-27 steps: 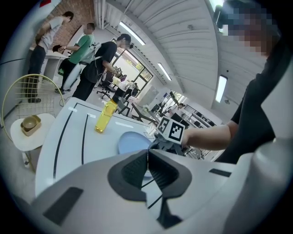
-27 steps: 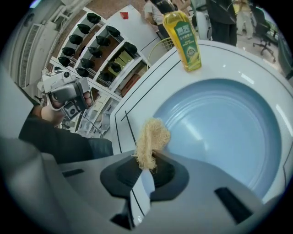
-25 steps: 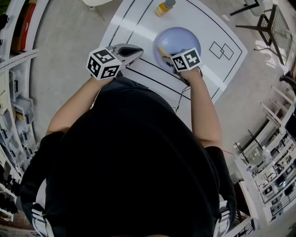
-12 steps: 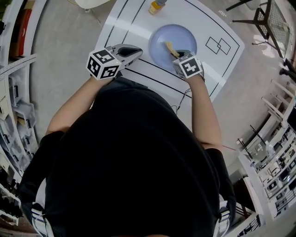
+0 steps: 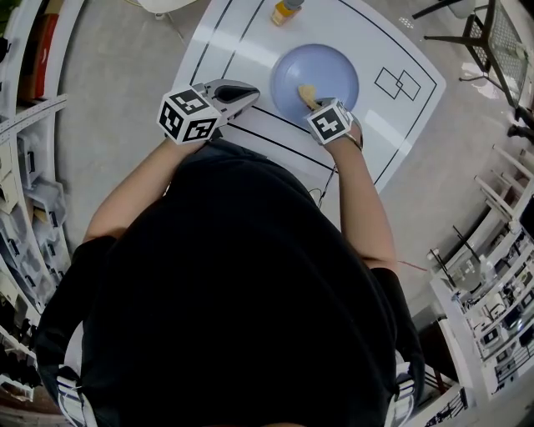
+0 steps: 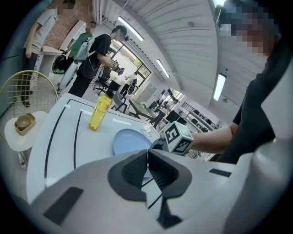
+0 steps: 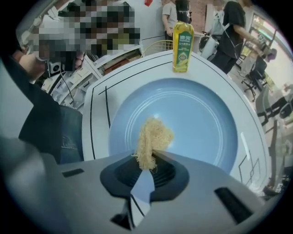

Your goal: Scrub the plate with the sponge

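A pale blue plate [image 5: 334,67] lies on the white table [image 5: 242,42]; the right gripper view shows the plate [image 7: 201,119] filling most of the frame. My right gripper [image 5: 310,102] is shut on a yellow fibrous sponge [image 7: 152,139], which rests on the near part of the plate; from the head view the sponge [image 5: 306,92] pokes out just past the marker cube. My left gripper [image 5: 246,93] is shut and holds nothing, hovering at the table's near edge left of the plate [image 6: 128,140]. The left gripper [image 6: 147,160] points toward the right marker cube [image 6: 177,138].
A yellow bottle [image 5: 285,11] stands at the far side of the table, beyond the plate; it is also in the gripper views as a bottle [image 7: 182,47] and a bottle [image 6: 99,112]. Black lines and squares [image 5: 398,83] mark the table. People stand in the background.
My right gripper has moved the sponge across the plate, first outward to the right, then back a little toward the near left. The left gripper has stayed put.
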Motion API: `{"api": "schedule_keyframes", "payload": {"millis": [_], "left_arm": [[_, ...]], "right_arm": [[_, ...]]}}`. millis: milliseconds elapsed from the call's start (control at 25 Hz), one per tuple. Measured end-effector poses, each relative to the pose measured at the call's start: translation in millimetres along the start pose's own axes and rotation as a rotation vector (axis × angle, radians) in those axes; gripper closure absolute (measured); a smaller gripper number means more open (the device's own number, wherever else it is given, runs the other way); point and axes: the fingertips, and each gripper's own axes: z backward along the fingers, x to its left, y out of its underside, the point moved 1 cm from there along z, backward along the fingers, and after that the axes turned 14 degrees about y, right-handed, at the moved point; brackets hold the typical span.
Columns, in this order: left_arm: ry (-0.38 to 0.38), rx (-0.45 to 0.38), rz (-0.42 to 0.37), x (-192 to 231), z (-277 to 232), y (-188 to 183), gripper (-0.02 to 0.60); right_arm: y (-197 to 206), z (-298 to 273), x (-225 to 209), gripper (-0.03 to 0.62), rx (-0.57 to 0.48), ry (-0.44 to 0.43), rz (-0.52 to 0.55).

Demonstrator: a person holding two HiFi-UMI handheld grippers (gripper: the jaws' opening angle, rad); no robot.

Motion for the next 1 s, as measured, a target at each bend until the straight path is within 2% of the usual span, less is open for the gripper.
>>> {"api": "schedule_keyframes", "payload": {"millis": [240,360,600,800,1000], "left_arm": [[-0.003,0.004,0.013,11,-8,-2,0.572],[-0.006,0.0,0.014,12,1,-4,0.572],[-0.008,0.003,0.021,23,-2,-10,0.572],[-0.009,0.006,0.026,30,-3,-16,0.572],[-0.009,0.006,0.027,33,1,-18,0.572]], "right_arm": [[2,-12,9,0.556,0.031,-0.101,-0.067],[-13,-8,20,0.556,0.015,-0.14,-0.085],[-35,-10,15,0.556,-0.038,-0.197,-0.127],[-47,-12,3,0.556,-0.056,-0.202,-0.145],[-56,-14,-11,0.556,-0.068,-0.171,-0.153]]}}
